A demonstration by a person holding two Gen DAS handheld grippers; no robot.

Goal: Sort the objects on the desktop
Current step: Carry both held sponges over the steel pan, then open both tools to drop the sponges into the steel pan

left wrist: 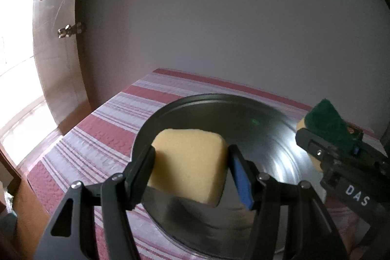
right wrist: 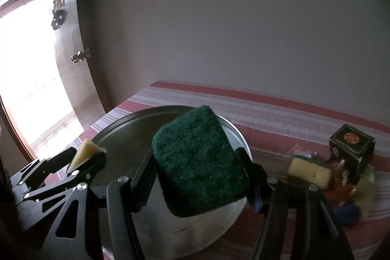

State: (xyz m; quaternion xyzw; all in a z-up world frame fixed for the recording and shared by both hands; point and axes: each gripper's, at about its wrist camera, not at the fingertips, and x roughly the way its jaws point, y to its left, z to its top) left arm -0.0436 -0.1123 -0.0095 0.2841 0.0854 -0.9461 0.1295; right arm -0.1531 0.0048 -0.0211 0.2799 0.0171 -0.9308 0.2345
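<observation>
With the left gripper (left wrist: 191, 172) clenched on a yellow sponge (left wrist: 192, 162) and the right gripper (right wrist: 198, 177) grasping a green scouring pad (right wrist: 199, 162), both hang over the round metal tray (left wrist: 268, 138) on the counter (left wrist: 97, 133), so next comes lowering and releasing.

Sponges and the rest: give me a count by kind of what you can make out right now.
Sponges: 3 (yellow-side-up sponge in left gripper, green-side-up sponge in right gripper, loose sponge on the tablecloth)
Round metal tray: 1
Dark box: 1
Total: 5
</observation>
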